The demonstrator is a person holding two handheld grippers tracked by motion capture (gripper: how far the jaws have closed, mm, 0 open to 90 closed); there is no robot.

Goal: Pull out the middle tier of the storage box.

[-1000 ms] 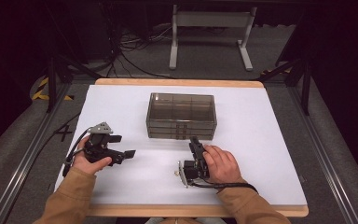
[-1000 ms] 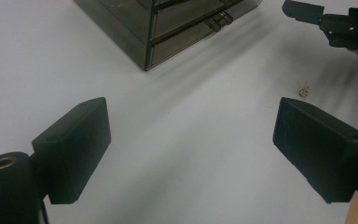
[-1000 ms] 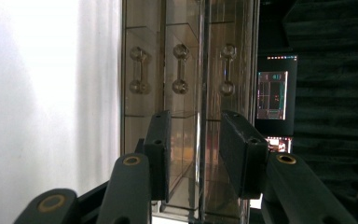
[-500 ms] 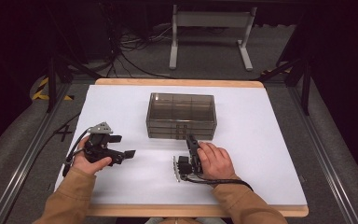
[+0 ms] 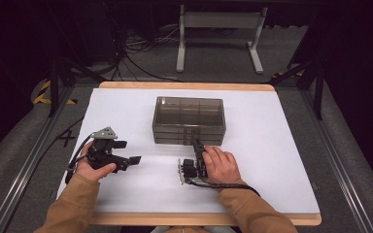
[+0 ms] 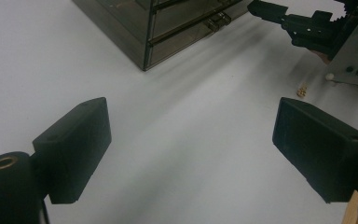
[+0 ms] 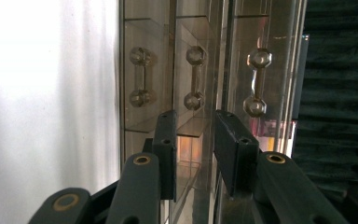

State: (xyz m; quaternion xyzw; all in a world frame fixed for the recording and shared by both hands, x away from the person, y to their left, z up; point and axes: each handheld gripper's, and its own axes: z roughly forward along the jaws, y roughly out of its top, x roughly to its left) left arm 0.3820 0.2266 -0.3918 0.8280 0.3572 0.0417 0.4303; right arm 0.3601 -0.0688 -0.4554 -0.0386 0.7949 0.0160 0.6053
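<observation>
A smoky clear drawer box [image 5: 188,116] stands mid-table, its front toward me. My right gripper [image 5: 197,144] lies on its side with its tips at the box's front, by the lower drawers. In the right gripper view the drawers run side by side, each with a clear bar handle. The middle handle [image 7: 194,79] sits just beyond the gap between the jaws. The jaws [image 7: 196,135] have just been closing; they stand narrow and press on nothing. My left gripper [image 5: 128,151] rests at the table's left, open wide with only bare table [image 6: 191,126] between its jaws.
The white table top [image 5: 272,145] has a wooden front edge [image 5: 204,219]. A tiny brass-coloured piece [image 6: 301,91] lies on the table near the right hand. Beyond the table are a dark floor, cables and a metal stand [image 5: 218,29].
The right hand has slid a little left and forward, bringing its gripper tips up to the box front. The left hand and gripper have stayed put.
</observation>
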